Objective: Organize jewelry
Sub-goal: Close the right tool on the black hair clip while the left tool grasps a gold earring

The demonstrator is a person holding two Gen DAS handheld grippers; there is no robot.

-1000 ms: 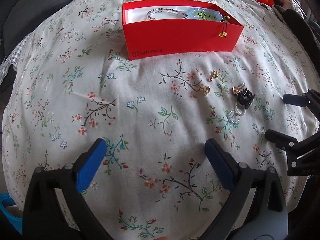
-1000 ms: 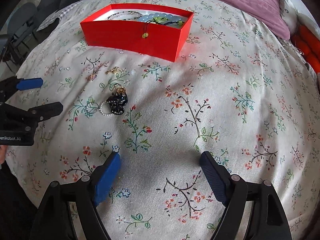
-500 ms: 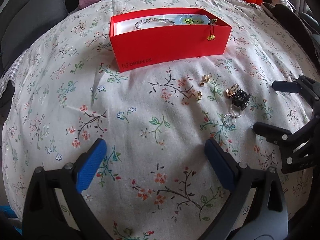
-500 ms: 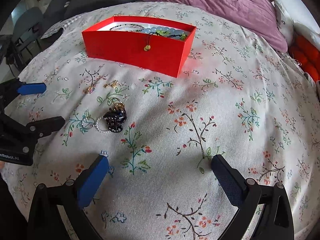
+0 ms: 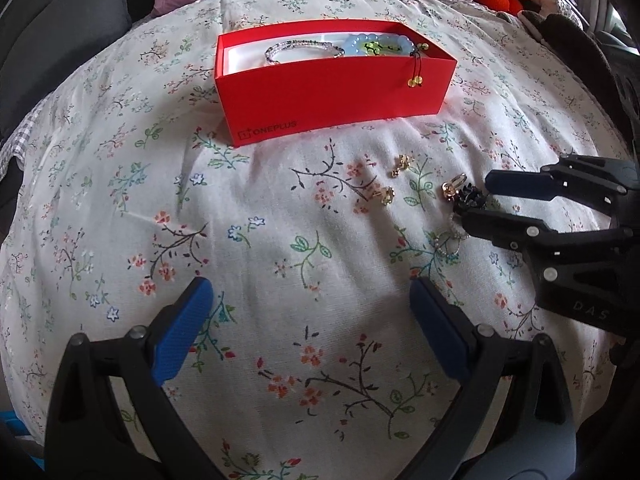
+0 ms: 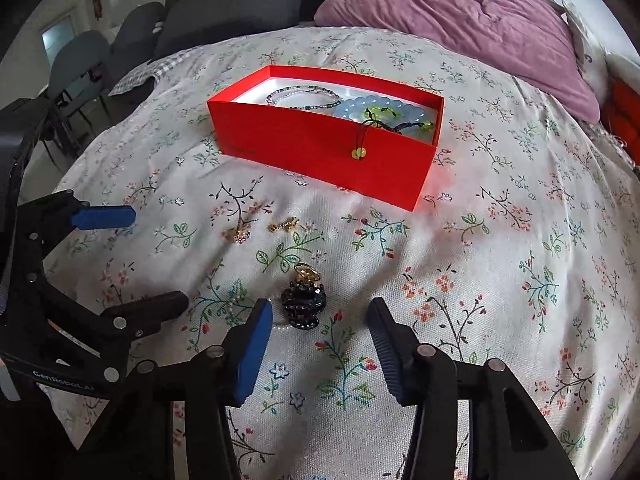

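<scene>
Now the right gripper (image 6: 320, 320) is seen lowered around the black hair claw (image 6: 302, 306), its jaws having just been narrowed from a wide spread; a gap is kept on both sides, so nothing is pinched yet. Compared with a moment ago, the claw is framed between the blue pads rather than lying ahead and to the left, which suggests a pickup is being set up. The claw is found on the floral bedspread (image 6: 500, 280), touching a gold clip (image 6: 306, 273) and a pearl loop (image 5: 448, 240), with its long axis lying roughly across the jaws. The left gripper (image 5: 308, 320) is held spread and empty over bare fabric. Further off, two gold earrings (image 6: 260, 230) are left loose, and beaded bracelets (image 6: 360, 108) are already laid in the red box (image 6: 320, 148).
</scene>
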